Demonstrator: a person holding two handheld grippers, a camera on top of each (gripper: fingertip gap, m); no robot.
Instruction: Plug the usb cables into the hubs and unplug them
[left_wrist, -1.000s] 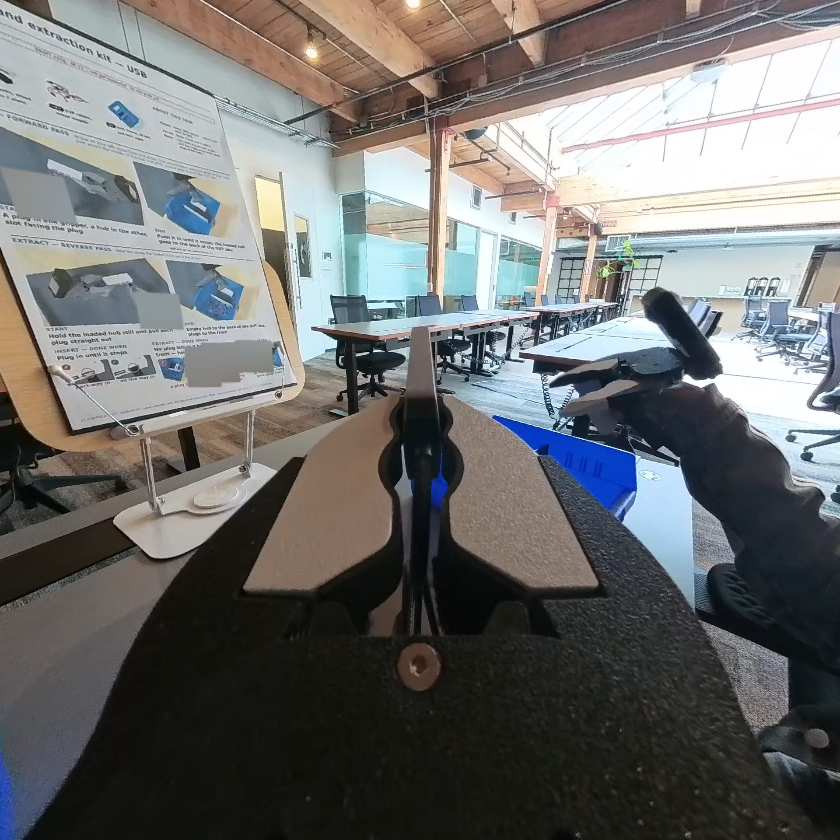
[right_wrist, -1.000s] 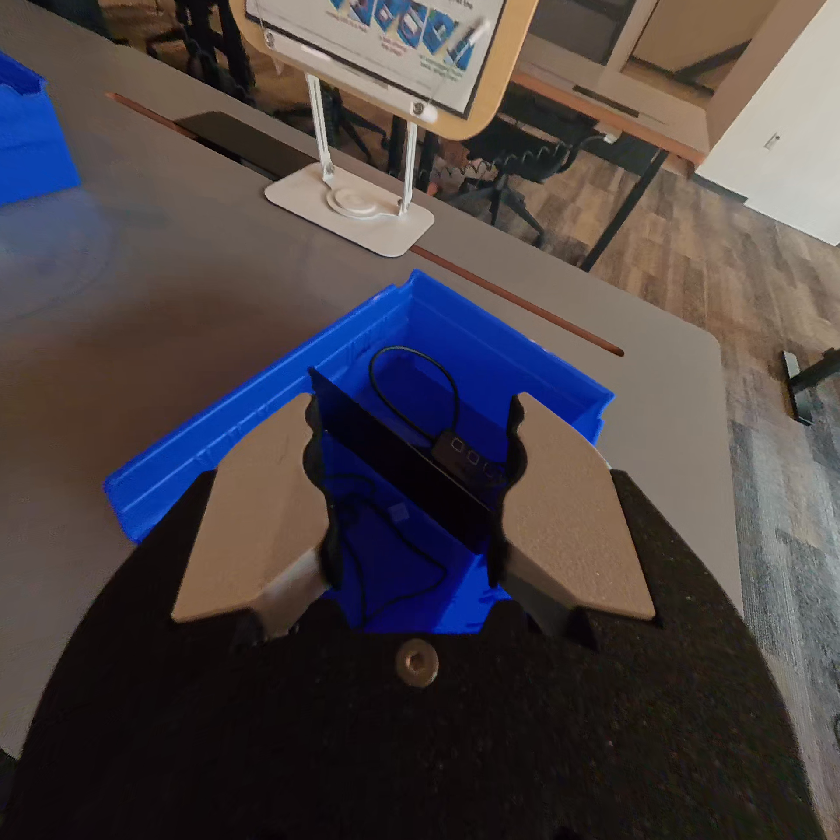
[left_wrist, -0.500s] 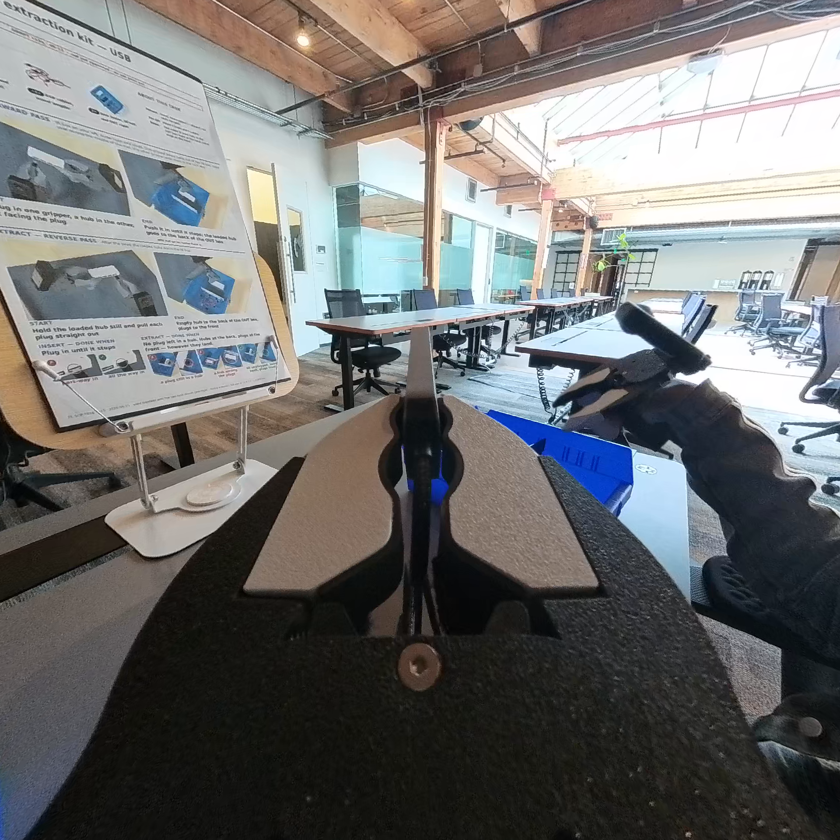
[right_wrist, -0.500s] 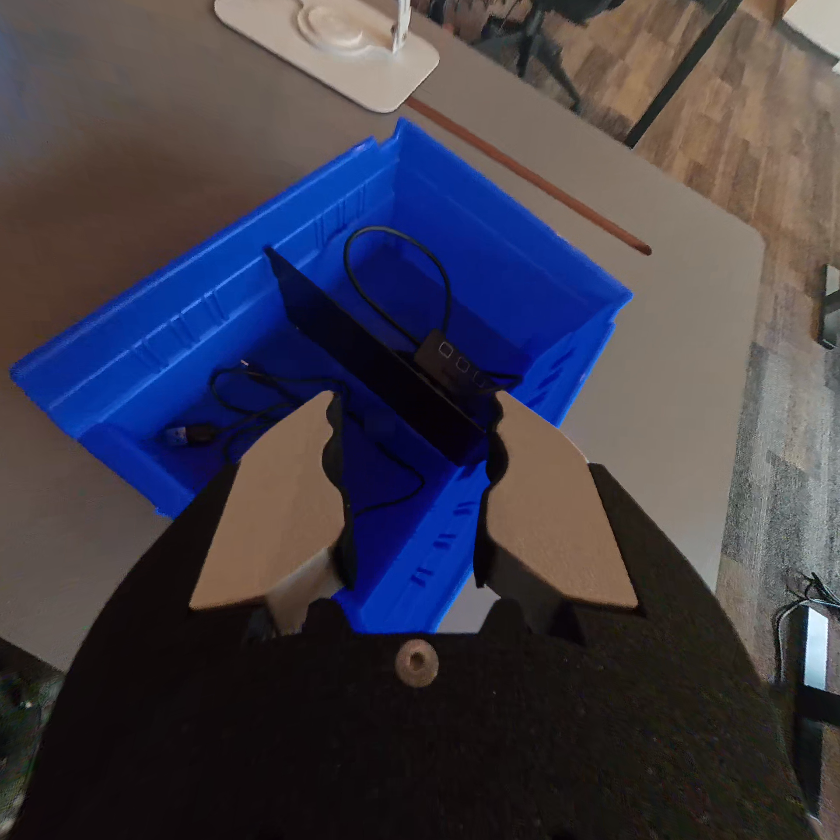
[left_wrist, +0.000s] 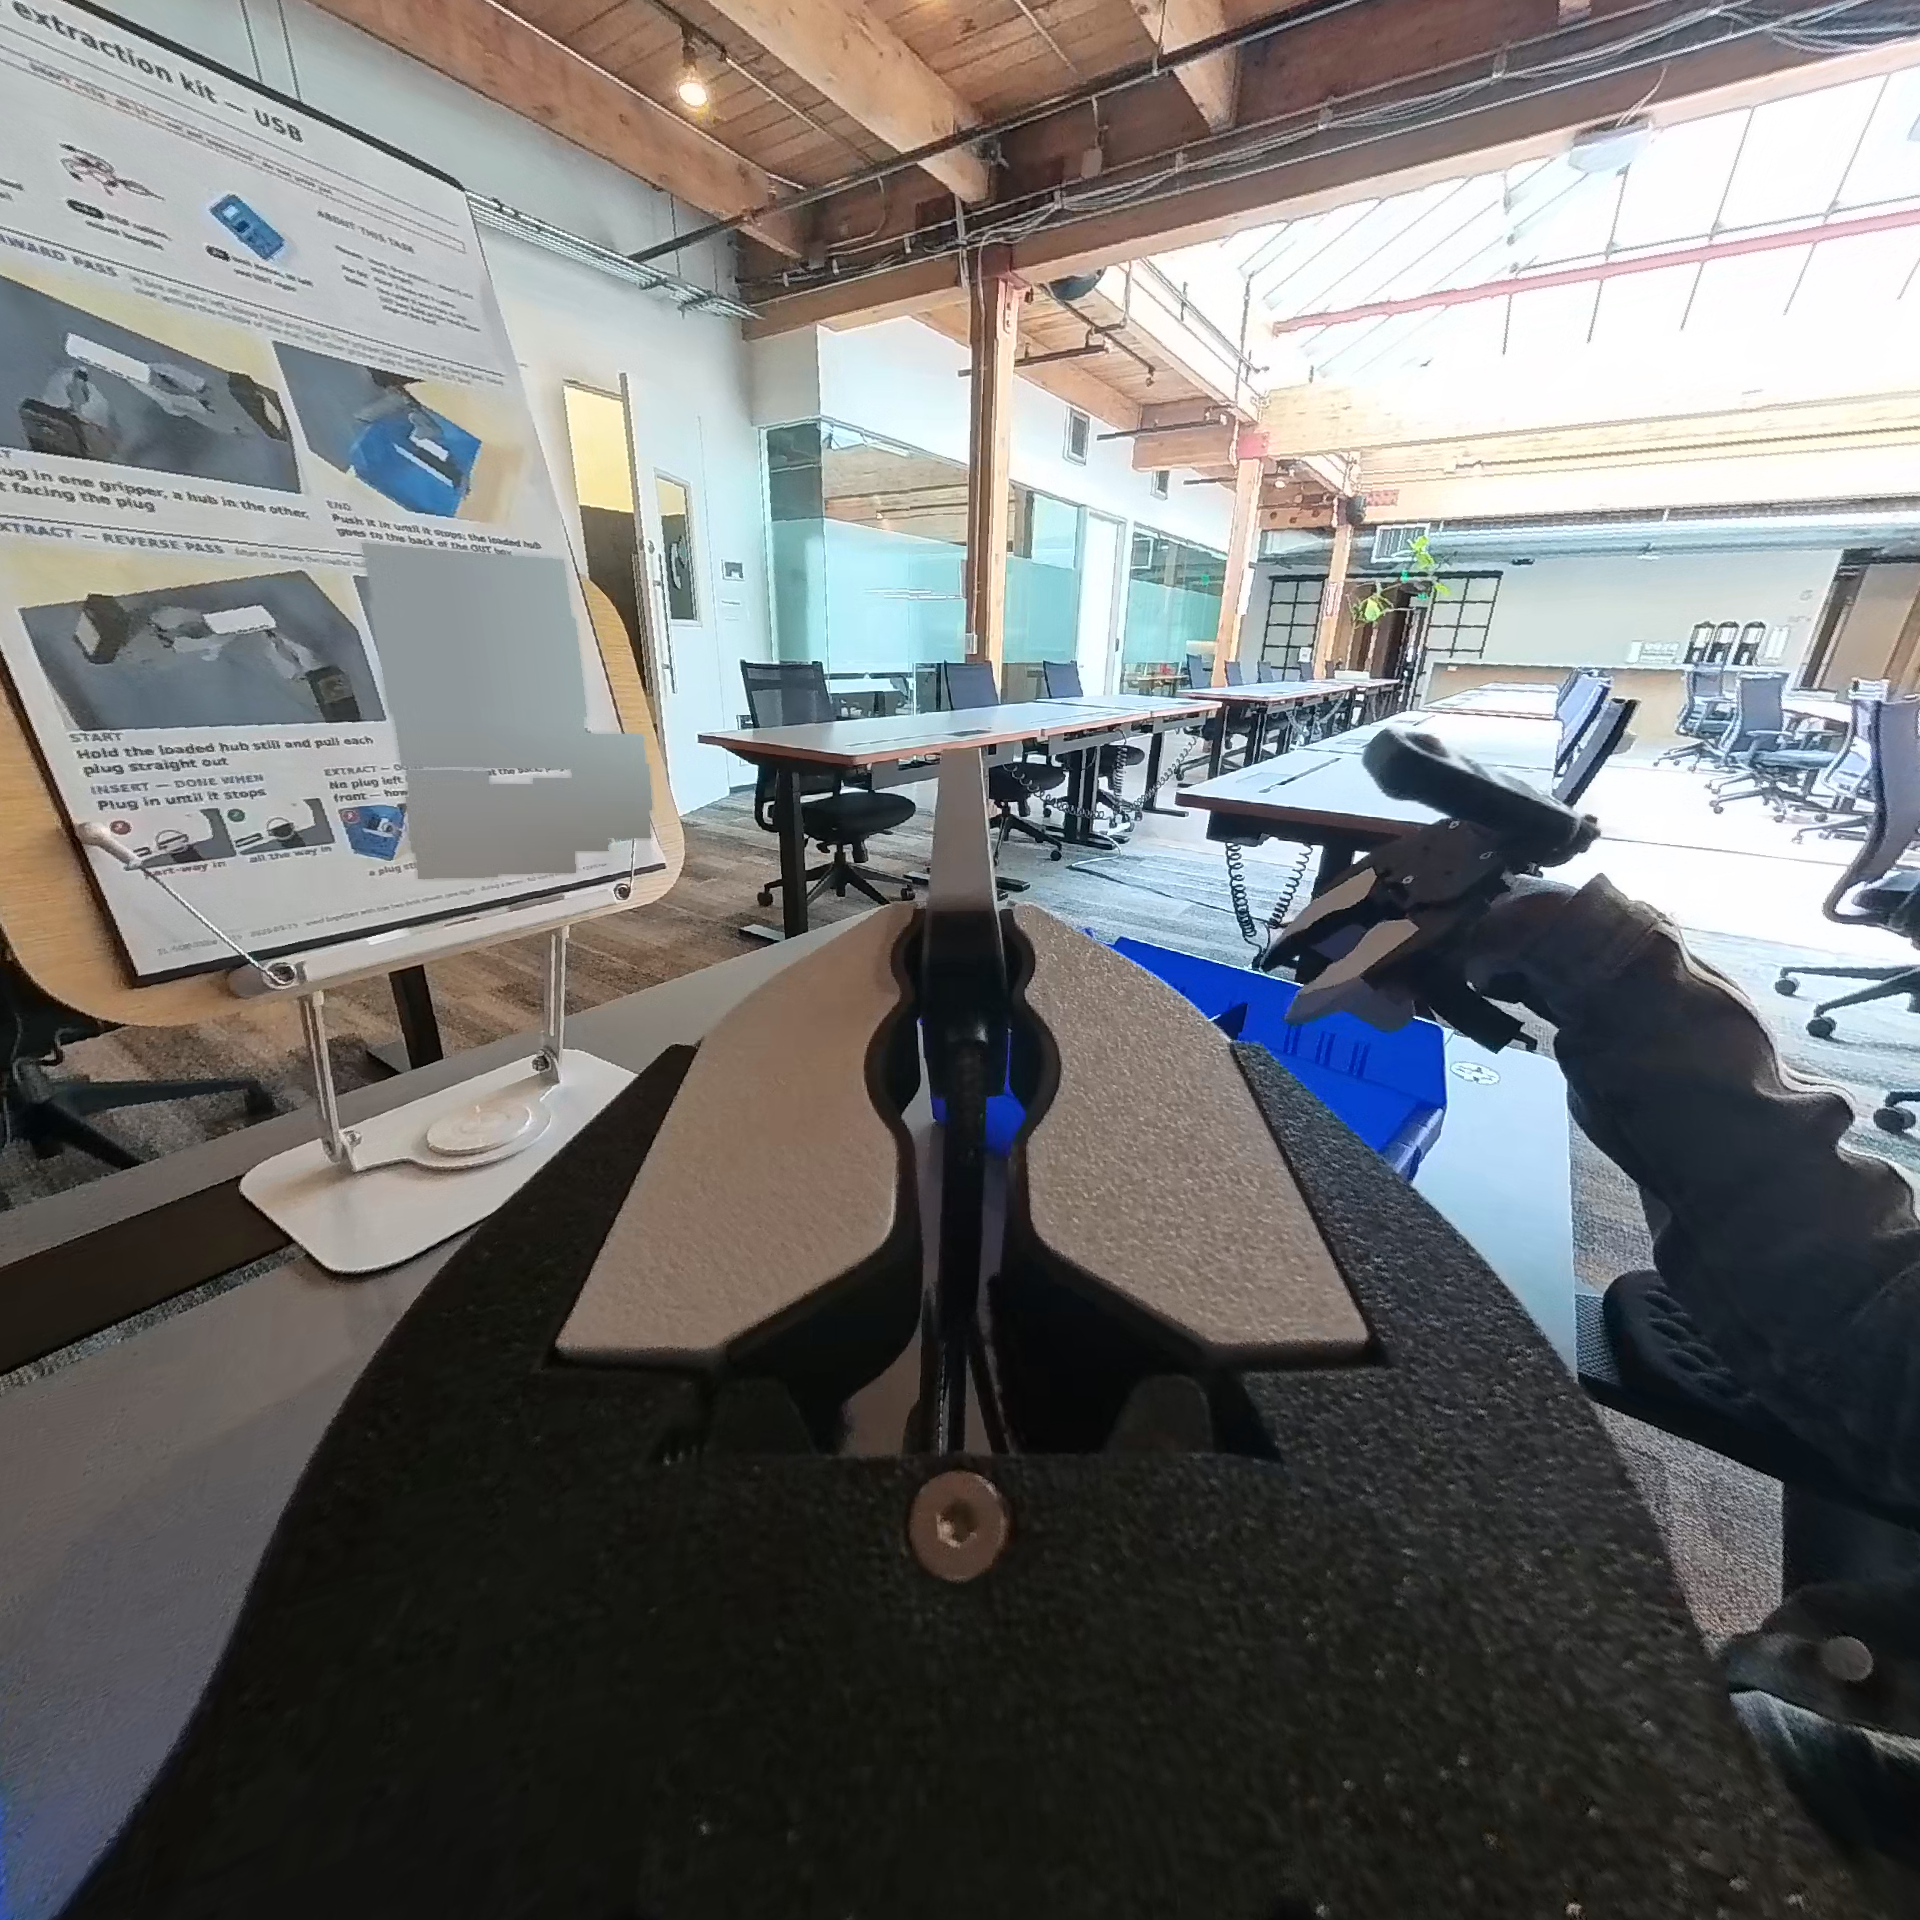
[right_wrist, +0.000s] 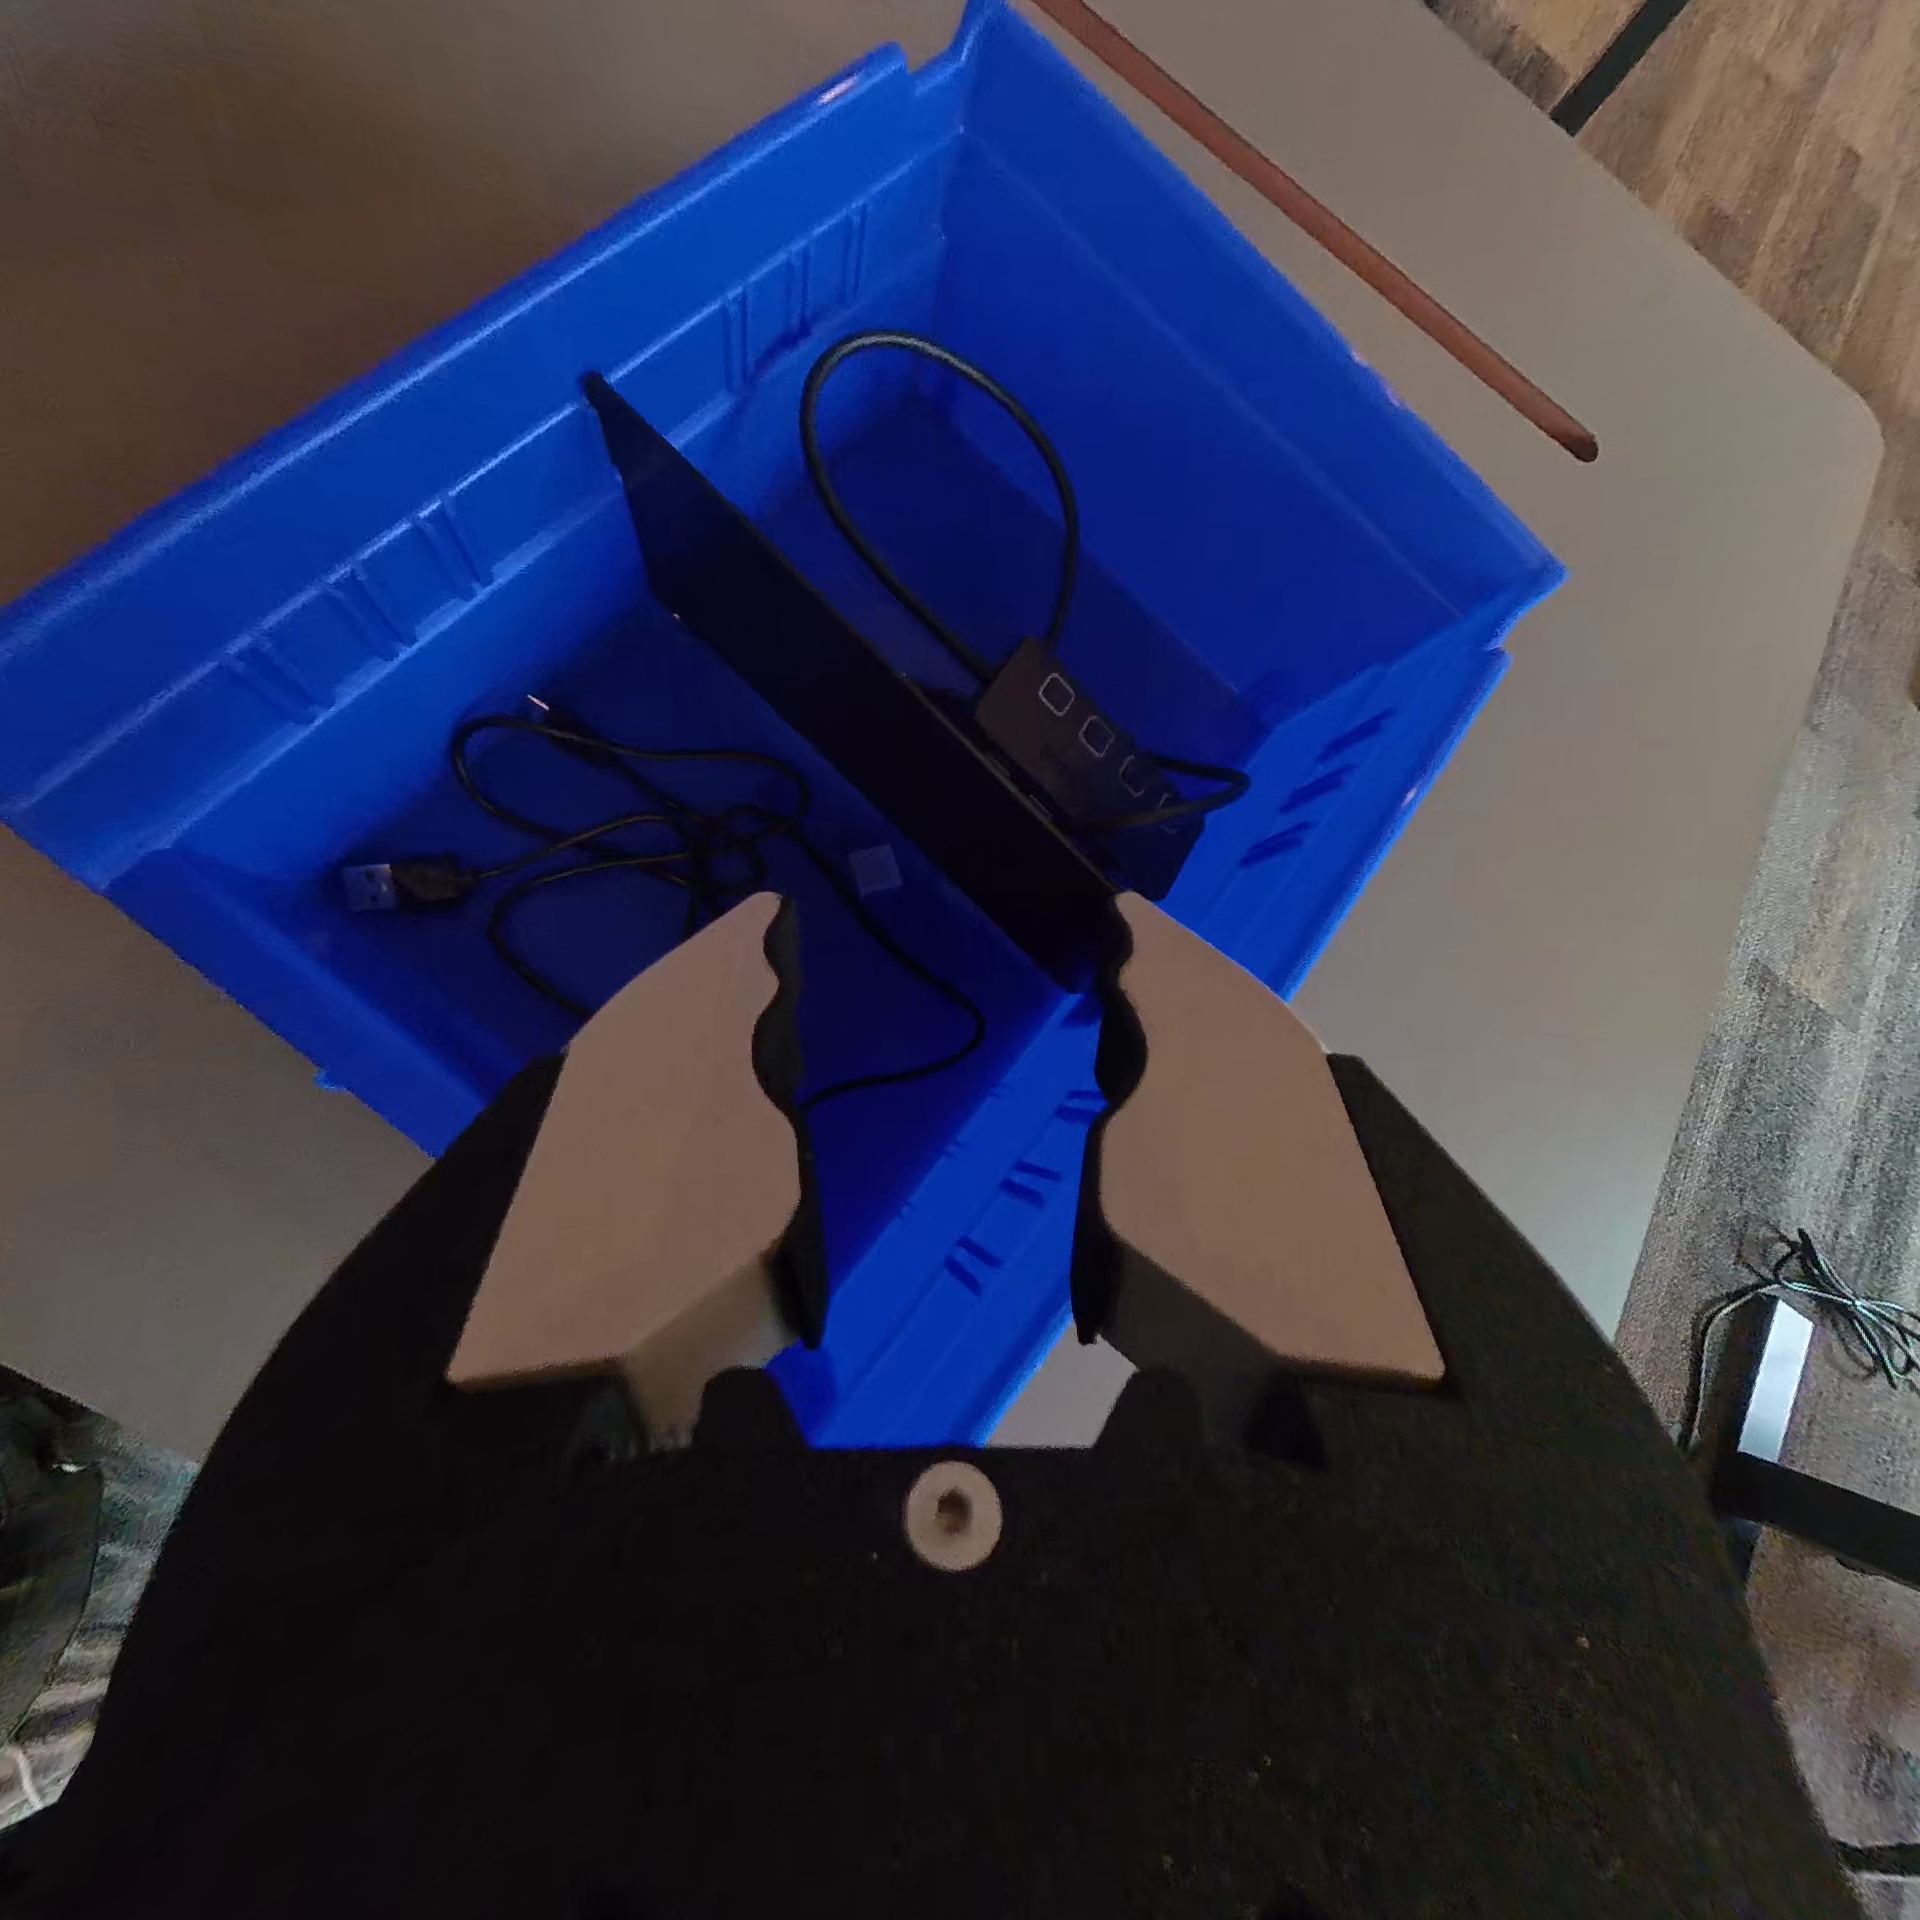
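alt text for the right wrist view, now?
Open right gripper hovers above a blue bin split by a black divider. A black hub lies in the far compartment, a loose USB cable in the near one.

Left wrist view looks level across the room; right wrist view looks steeply down; both show the blue bin (right_wrist: 1195, 343).

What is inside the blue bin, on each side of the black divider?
In the blue bin, one side of the divider holds a loose USB cable; the other holds a black hub, its lower edge hidden behind the divider.
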